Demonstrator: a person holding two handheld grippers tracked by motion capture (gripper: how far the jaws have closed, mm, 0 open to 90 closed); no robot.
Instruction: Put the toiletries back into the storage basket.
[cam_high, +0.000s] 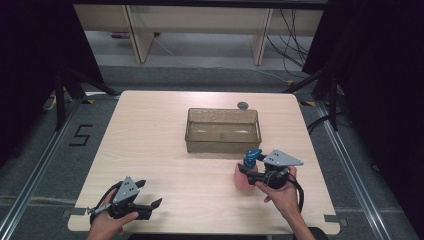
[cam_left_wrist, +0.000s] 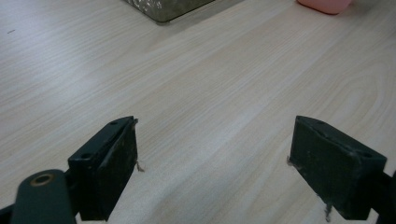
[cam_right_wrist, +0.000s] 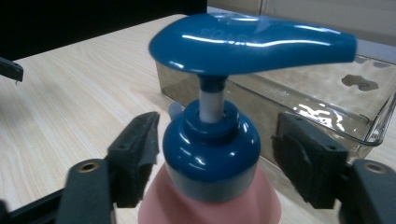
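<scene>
A pink pump bottle (cam_high: 243, 183) with a blue pump head (cam_high: 252, 157) stands upright on the table, just in front of the tub's right end. My right gripper (cam_high: 246, 176) is open around it. In the right gripper view the jaws flank the blue collar (cam_right_wrist: 212, 154), with a small gap on each side, below the pump head (cam_right_wrist: 252, 42). My left gripper (cam_high: 151, 193) rests near the front left edge, open. In its own view the left gripper (cam_left_wrist: 212, 163) has bare wood between its jaws, and the bottle's pink base (cam_left_wrist: 324, 4) shows at the top right.
A clear brownish plastic tub (cam_high: 223, 110) sits at the table's centre back, with nothing seen inside; its wall (cam_right_wrist: 327, 93) stands right behind the bottle. A small dark round object (cam_high: 243, 105) lies behind the tub. The light wooden table (cam_high: 150, 135) has open surface left of the tub.
</scene>
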